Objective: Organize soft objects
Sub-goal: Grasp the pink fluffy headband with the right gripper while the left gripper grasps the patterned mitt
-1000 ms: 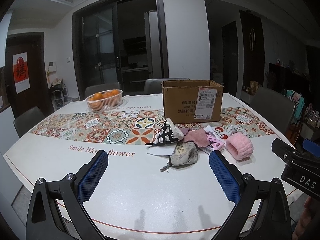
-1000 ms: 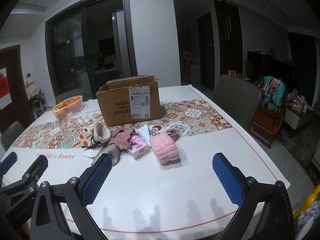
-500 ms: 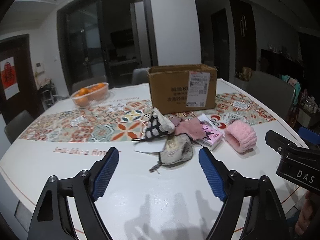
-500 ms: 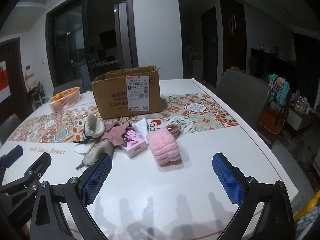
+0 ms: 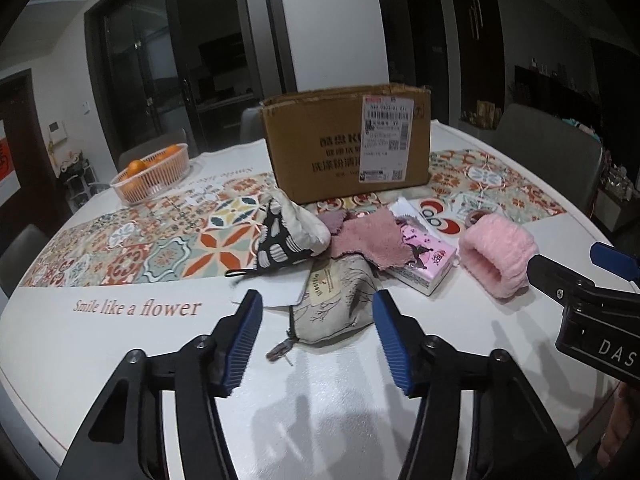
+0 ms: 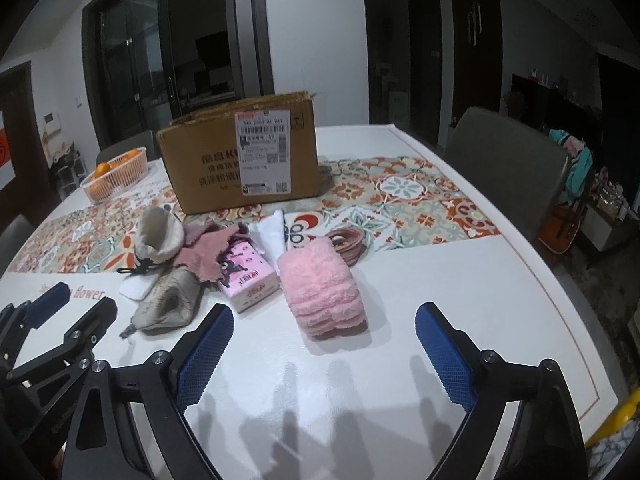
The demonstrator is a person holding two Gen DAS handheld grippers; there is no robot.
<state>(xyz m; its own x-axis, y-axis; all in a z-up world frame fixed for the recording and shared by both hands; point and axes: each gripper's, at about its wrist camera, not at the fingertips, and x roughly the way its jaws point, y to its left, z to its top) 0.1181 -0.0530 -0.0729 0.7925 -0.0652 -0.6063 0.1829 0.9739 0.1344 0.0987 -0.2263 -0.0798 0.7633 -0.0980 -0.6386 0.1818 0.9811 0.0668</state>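
A pile of soft things lies in front of an open cardboard box (image 5: 348, 144): a beige zip pouch (image 5: 338, 300), a black-and-white patterned pouch (image 5: 288, 236), a pink cloth (image 5: 368, 240), a pink tissue pack (image 5: 424, 260) and a fluffy pink band (image 5: 498, 254). My left gripper (image 5: 318, 340) is open just before the beige pouch, one finger at each side. My right gripper (image 6: 324, 352) is open and empty in front of the fluffy pink band (image 6: 324, 288); the box (image 6: 240, 160) stands behind.
A basket of oranges (image 5: 154, 174) stands at the back left on the patterned runner (image 5: 160, 240). Grey chairs (image 6: 504, 168) stand around the white table (image 6: 460, 280). Thin pink rings (image 6: 350, 242) lie behind the band.
My left gripper has moved forward to the beige pouch and its fingers have narrowed around it. My right gripper has drawn closer to the fluffy pink band.
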